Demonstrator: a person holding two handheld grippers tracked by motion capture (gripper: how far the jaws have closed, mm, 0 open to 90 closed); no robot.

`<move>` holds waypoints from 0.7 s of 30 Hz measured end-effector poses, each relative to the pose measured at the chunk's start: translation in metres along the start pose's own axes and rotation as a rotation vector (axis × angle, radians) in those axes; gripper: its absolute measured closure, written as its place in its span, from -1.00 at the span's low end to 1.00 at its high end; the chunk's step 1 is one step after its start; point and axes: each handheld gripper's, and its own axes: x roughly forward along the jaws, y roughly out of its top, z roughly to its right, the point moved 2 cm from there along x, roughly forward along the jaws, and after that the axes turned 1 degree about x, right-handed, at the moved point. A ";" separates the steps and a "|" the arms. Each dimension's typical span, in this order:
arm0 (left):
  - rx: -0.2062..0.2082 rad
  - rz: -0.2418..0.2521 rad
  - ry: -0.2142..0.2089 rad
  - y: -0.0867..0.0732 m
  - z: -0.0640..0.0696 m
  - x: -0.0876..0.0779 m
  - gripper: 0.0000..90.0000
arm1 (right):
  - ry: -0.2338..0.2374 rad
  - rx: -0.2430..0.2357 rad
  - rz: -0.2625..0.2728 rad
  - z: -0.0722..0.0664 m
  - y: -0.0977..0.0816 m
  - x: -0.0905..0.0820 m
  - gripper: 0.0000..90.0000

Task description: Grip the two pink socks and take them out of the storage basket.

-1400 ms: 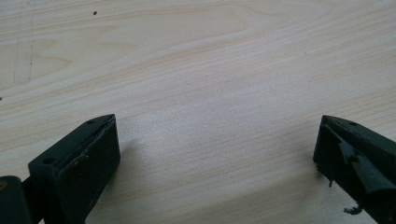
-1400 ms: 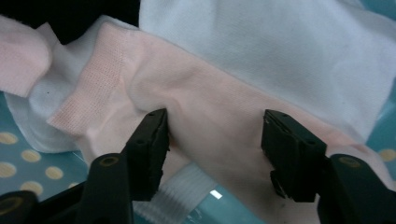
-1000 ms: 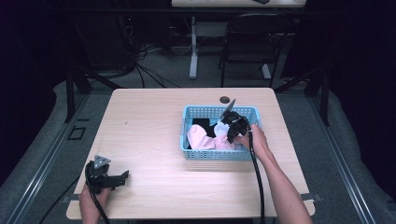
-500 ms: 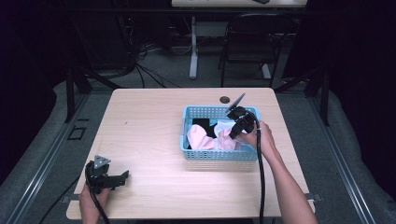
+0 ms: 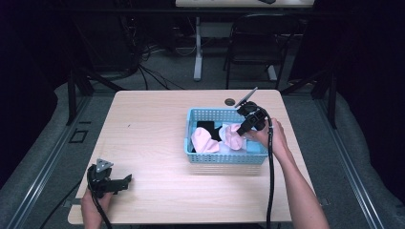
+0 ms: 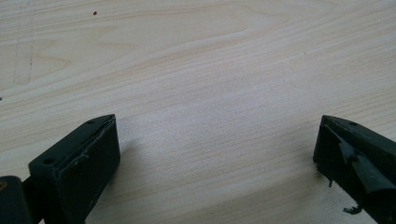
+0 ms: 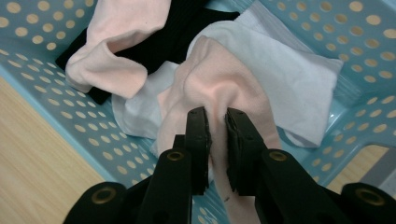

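A blue perforated basket (image 5: 224, 156) stands on the right half of the wooden table (image 5: 153, 129) and holds pink, white and black cloths. My right gripper (image 5: 240, 135) is over the basket's right side, shut on a fold of a pink cloth (image 7: 212, 88) that it lifts from the pile. In the right gripper view the pinched pink cloth sits between the black pads (image 7: 198, 140), with a white cloth (image 7: 289, 79) and a black cloth (image 7: 187, 28) beneath, plus a second pink piece (image 7: 116, 51). My left gripper (image 5: 125, 181) rests open at the table's front left corner, nothing between its jaws.
A small dark round spot (image 5: 230, 101) lies on the table behind the basket. A chair (image 5: 253, 47) and a table leg (image 5: 197, 47) stand on the floor beyond the table. The left gripper view shows bare wood (image 6: 210, 93) between wide jaws.
My right gripper has risen with the pink cloth in it, drawing the cloth up out of the pile. The left gripper has stayed put.
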 end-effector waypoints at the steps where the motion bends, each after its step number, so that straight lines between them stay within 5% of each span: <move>1: 0.000 0.000 0.000 0.000 0.000 0.000 -0.99 | -0.002 0.000 0.001 0.000 0.000 -0.005 0.77; 21: 0.000 0.000 0.000 0.000 0.000 0.000 -0.99 | -0.007 -0.015 0.069 0.000 0.002 -0.046 0.77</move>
